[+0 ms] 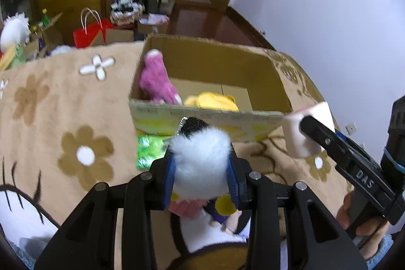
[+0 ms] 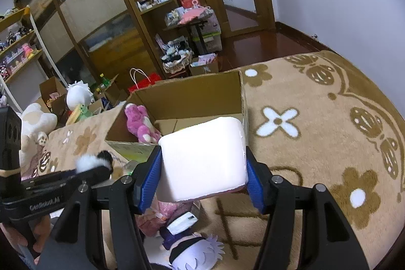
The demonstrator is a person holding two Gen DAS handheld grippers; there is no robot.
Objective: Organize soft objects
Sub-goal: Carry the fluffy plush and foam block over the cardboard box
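Note:
My left gripper (image 1: 201, 180) is shut on a fluffy white plush with a black tip and a bead chain (image 1: 200, 158), held just before the open cardboard box (image 1: 202, 115). The same plush (image 2: 88, 162) shows at the left of the right wrist view, in the left gripper (image 2: 97, 170). My right gripper (image 2: 202, 177) is shut on a white soft cube (image 2: 203, 158), near the box's (image 2: 192, 92) front right corner; the cube (image 1: 307, 130) also appears at the right of the left wrist view. Inside the box lie a pink plush (image 1: 157, 82) and a yellow soft thing (image 1: 212, 101).
The box stands on a tan flowered blanket (image 2: 316, 118). Below the grippers lie a doll with pale hair (image 2: 195, 249) and a pink item (image 2: 157, 216). A green packet (image 1: 148, 151) lies by the box's front. A red bag (image 1: 91, 34), boxes and shelves stand behind.

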